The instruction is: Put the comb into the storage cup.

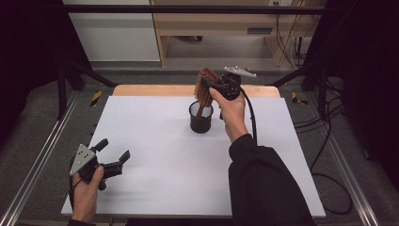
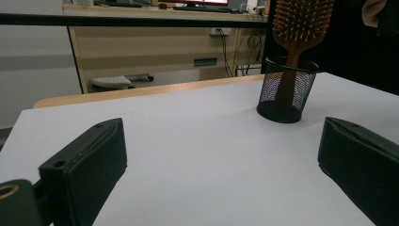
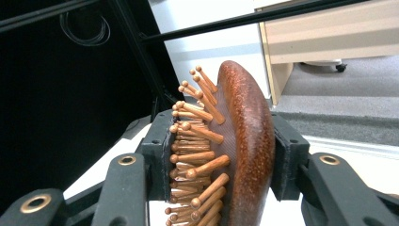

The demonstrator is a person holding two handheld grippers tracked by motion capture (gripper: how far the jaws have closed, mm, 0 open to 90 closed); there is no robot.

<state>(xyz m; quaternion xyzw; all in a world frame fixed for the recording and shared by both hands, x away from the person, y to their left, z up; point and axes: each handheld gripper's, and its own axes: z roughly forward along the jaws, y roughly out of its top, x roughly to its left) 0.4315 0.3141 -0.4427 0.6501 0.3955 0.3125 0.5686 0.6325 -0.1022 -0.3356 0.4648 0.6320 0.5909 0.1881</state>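
Hairbrush at the mesh cup, still gripped.
Right gripper (image 3: 221,165) clamped the hairbrush (image 1: 205,87) head, handle standing inside the mesh cup (image 1: 201,117); left gripper (image 1: 113,155) rested open, empty. Next, probably: release or lift straight up.

left tool (image 1: 113,155): jaws apart, low | right tool (image 1: 210,89): clamped, raised

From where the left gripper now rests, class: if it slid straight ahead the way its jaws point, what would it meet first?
Bare table at first. The left gripper is open, and the mesh cup holding the brush stands ahead, slightly right of centre. Probably the cup comes first, though it may pass just beside it; depth is hard to judge.
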